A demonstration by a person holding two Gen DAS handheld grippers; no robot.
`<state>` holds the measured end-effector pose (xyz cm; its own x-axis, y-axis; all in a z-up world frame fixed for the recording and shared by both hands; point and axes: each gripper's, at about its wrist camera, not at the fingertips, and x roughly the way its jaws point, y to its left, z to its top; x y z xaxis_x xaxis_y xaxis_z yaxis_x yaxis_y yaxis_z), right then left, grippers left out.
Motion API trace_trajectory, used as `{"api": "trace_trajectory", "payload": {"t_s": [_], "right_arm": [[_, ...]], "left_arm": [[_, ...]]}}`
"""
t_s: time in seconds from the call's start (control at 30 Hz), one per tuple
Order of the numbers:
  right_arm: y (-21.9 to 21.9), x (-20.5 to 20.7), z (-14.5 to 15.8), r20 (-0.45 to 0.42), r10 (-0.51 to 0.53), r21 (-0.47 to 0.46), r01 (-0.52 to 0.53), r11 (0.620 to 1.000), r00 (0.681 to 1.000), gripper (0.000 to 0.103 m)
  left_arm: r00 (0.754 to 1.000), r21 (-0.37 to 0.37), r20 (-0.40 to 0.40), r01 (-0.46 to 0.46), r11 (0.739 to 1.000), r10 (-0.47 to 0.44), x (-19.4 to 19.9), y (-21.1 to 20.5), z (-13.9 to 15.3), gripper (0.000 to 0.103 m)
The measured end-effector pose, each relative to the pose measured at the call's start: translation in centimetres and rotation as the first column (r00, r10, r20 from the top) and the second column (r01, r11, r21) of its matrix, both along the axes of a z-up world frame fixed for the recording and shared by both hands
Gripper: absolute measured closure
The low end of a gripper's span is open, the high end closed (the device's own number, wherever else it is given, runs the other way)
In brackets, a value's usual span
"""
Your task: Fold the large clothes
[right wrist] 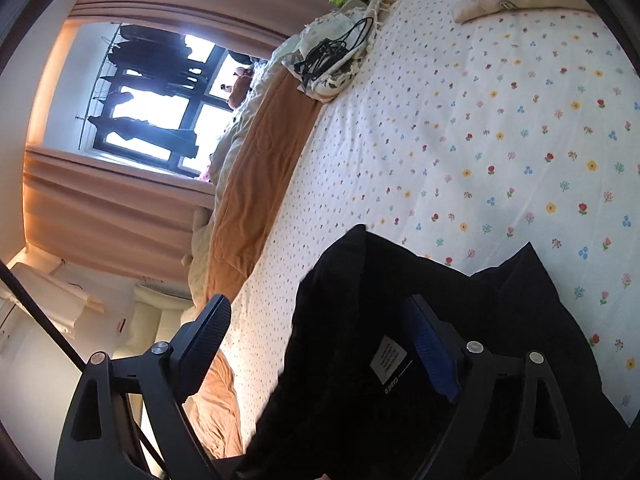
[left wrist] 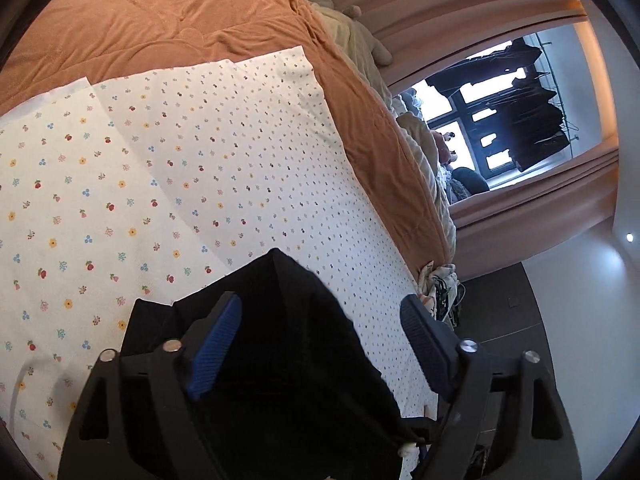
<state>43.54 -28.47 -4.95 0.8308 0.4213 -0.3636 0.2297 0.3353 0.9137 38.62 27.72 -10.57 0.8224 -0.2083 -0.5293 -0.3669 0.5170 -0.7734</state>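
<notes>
A black garment (right wrist: 360, 360) is lying bunched on the near part of the bed, soft and matte, and both tools are hanging right over it with their fingers spread wide and nothing pinched between them. The right gripper (right wrist: 320, 344) is showing ribbed blue pads (right wrist: 430, 354) on black plastic arms with round silver screws, and just inside its right finger a small white care label (right wrist: 387, 359) sewn into the garment is facing up; its print is too small to read, apart from a short word along its edge that I cannot make out for certain. The left gripper (left wrist: 320, 340) is straddling a peaked fold of the same black garment (left wrist: 288, 360), its blue pads (left wrist: 216, 344) standing apart on either side of the cloth. Under the garment a white sheet (left wrist: 200, 168) printed with tiny red, yellow and blue flowers is stretching away, smooth with a few straight creases. Beyond it a rust-orange quilted blanket (left wrist: 168, 16) is lying rumpled. In the right view a tangle of black cables (right wrist: 332, 52) is sitting on a fringed floral cloth (right wrist: 340, 80) at the far edge of the bed. Farthest off, peach curtains (right wrist: 112, 208) are framing a bright window (right wrist: 160, 108) where dark clothes are hanging in silhouette.
</notes>
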Motion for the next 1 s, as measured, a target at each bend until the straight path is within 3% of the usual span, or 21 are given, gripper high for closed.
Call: {"api": "trace_trajectory", "payload": {"t_s": [0.17,0.3,0.63,0.8,1.0], "right_arm": [[-0.3,-1.2,-0.9,-0.002,0.040,-0.004,-0.040,0.999,0.999,0.016],[-0.5,-2.8,-0.5,-0.002,0.060,-0.062,-0.060,0.996,0.998,0.016],[-2.4,-8.1,1.2,-0.015,0.131,-0.189,-0.131,0.973,0.991,0.016],[-3.7,-10.6,2.6,-0.054,0.162,-0.299,-0.171,0.939,0.985,0.016],[-4.5,-13.3,1.8,-0.147,0.206,-0.381,-0.248,0.891,0.967,0.016]], "left_arm": [[1.000,0.037,0.003,0.011,0.999,-0.011,-2.2,-0.3,1.3,0.019],[1.000,0.074,-0.001,0.005,0.997,-0.005,-4.7,-0.3,2.0,0.019],[0.997,0.151,-0.062,0.051,0.987,-0.042,-9.9,-0.6,0.9,0.019],[0.992,0.215,-0.114,0.078,0.974,-0.055,-11.6,-0.9,0.0,0.019],[0.979,0.248,-0.182,0.134,0.960,-0.089,-12.9,-1.3,-2.5,0.019]]}}
